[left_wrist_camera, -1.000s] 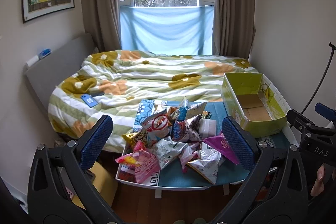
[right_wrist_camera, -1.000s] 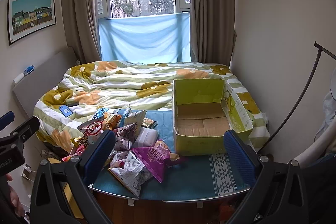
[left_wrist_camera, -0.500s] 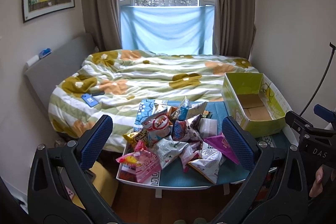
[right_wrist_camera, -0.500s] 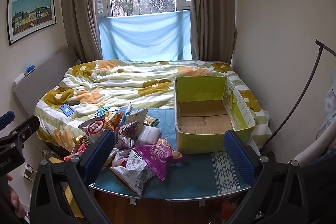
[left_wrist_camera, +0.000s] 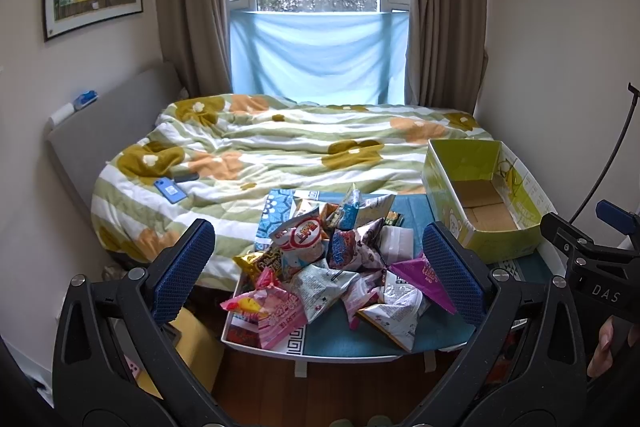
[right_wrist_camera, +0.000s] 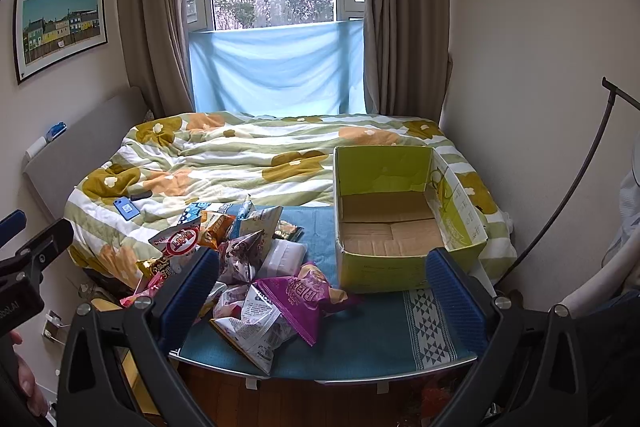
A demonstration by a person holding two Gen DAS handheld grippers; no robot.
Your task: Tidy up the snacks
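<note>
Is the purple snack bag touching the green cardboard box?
Apart. The right wrist view shows a strip of blue table cloth between the purple snack bag and the green cardboard box.

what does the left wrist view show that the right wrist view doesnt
Only the left wrist view shows the pink snack bag in full at the near left corner of the table, and the other claw at its right edge.

Only the right wrist view shows the whole bare cardboard floor of the green box and the triangle-patterned cloth before it.

Both show the snack pile, the purple bag, the bed, the blue phone and open claws, holding nothing.
</note>
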